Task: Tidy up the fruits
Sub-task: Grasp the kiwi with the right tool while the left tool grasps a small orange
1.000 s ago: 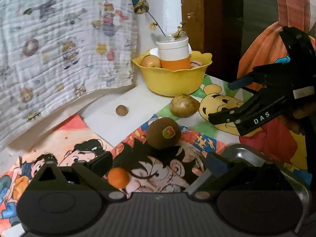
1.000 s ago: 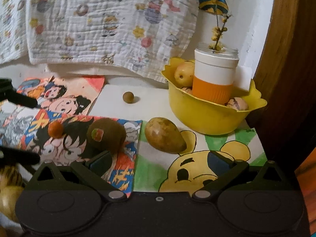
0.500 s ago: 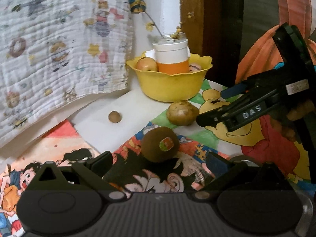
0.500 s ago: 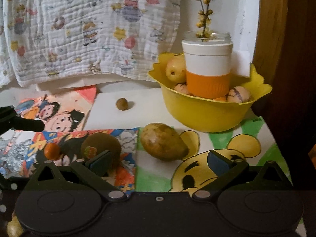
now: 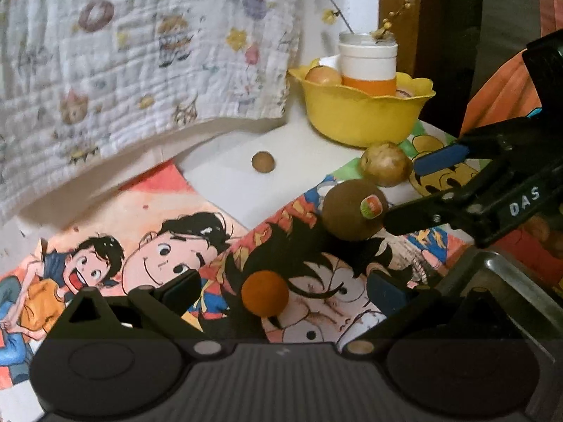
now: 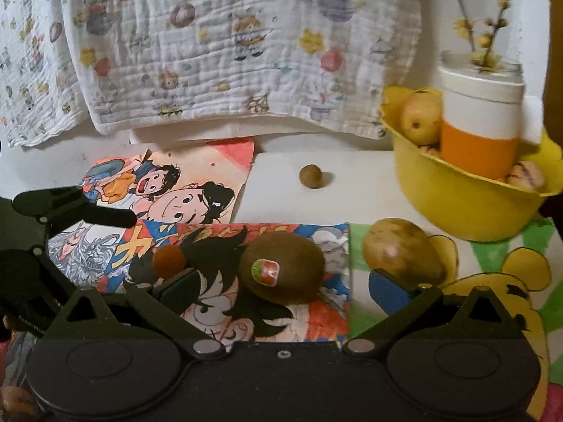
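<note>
Fruit lies scattered over cartoon drawings on the table (image 5: 225,183) in the left wrist view: a small orange fruit (image 5: 264,293) sits between the spread fingers of the left claw (image 5: 281,290), untouched by either pad. Beyond it rests a kiwi (image 5: 353,210) with a sticker, then a brownish pear (image 5: 386,164), and a little brown ball (image 5: 263,161) alone on the white sheet. A yellow bowl (image 5: 364,119) at the back holds more fruit and an orange-and-white jar (image 5: 367,66). The right claw (image 5: 418,190) reaches in from the right, one fingertip just beside the kiwi. In the right wrist view, the right claw (image 6: 281,286) stands wide, its jaws just having narrowed slightly, with the kiwi (image 6: 283,267) between the fingers and no pad pressing it. The pear (image 6: 403,251) lies just beyond the right finger, near the bowl (image 6: 468,211). A printed cloth (image 6: 228,45) hangs behind.
</note>
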The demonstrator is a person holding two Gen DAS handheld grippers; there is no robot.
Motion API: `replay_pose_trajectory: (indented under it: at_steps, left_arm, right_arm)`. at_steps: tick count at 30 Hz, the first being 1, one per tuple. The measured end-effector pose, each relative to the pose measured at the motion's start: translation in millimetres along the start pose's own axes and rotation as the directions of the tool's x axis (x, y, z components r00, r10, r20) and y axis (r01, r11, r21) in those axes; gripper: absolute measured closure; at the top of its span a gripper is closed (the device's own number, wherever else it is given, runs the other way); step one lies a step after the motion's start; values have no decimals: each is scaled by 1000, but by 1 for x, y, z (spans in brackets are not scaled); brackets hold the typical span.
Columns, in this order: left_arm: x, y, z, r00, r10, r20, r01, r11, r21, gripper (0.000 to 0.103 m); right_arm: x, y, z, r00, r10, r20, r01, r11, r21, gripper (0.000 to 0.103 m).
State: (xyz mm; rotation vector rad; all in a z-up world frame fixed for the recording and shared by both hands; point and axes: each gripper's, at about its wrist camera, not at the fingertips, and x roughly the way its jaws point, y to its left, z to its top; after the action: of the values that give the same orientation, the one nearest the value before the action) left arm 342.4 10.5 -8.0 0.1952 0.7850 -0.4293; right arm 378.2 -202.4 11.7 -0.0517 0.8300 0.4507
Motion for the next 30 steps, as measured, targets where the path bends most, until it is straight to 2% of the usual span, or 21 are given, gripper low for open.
replay_pose_trajectory:
  at_steps: [4, 10, 13, 19, 23, 30]
  left_arm:
    - [7, 5, -4, 1000, -3, -20, 3, 1000, -11, 11]
    - [15, 12, -8, 999, 0, -42, -1, 999, -32, 25]
    - [20, 11, -9, 998, 11, -55, -12, 1000, -14, 36]
    - [24, 13, -8, 998, 9, -59, -10, 1000, -16, 53]
    - [25, 13, -6, 998, -2, -63, 1, 1000, -24, 67]
    - [26, 15, -4, 998, -6, -68, 3, 999, -46, 69]
  right_arm:
    - [14, 4, 4, 1000, 15, -20, -15, 1000, 17, 8]
    - [32, 6, 5, 1000, -4, -26, 5, 999, 46, 16]
    - [40, 7, 5, 998, -38, -42, 41, 997, 64, 20]
    - [47, 6, 4, 998, -40, -53, 45, 995, 94, 25]
    - [51, 7, 3, 997, -47, -55, 52, 994, 99, 33]
    - [52, 9, 1, 997, -63, -39, 66, 994, 87, 35]
